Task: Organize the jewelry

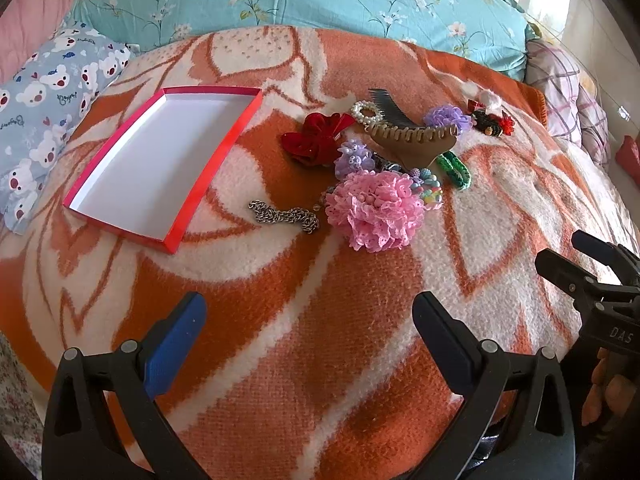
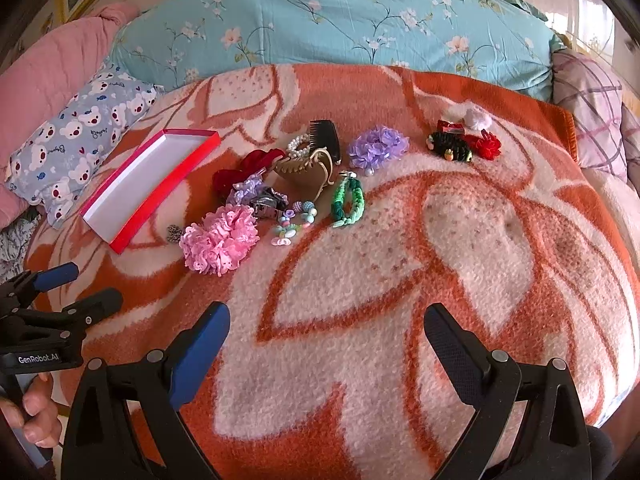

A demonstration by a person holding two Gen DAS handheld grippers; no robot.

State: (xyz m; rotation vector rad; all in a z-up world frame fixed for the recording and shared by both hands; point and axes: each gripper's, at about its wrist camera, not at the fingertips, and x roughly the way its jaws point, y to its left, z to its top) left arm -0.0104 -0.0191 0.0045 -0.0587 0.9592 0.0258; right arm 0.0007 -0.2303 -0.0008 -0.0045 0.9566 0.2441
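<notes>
A shallow red box (image 1: 224, 148) with a white inside lies empty on the orange and white blanket, also in the right wrist view (image 2: 132, 224). Right of it is a heap of jewelry and hair pieces: a pink frilly flower (image 1: 374, 210) (image 2: 219, 239), a metal chain (image 1: 286, 216), a red velvet bow (image 1: 314, 138), a brown claw clip (image 1: 414, 142) (image 2: 306, 170), a green braided band (image 2: 348, 202), a purple flower (image 2: 378, 146). My left gripper (image 1: 310, 334) is open and empty, short of the heap. My right gripper (image 2: 326, 340) is open and empty, nearer than the heap.
A blue bear-print pillow (image 1: 44, 120) lies left of the box. A turquoise floral quilt (image 2: 340, 28) runs across the back, a plaid pillow (image 2: 592, 112) at the right. A black and red hair piece (image 2: 464, 146) lies apart, right of the heap.
</notes>
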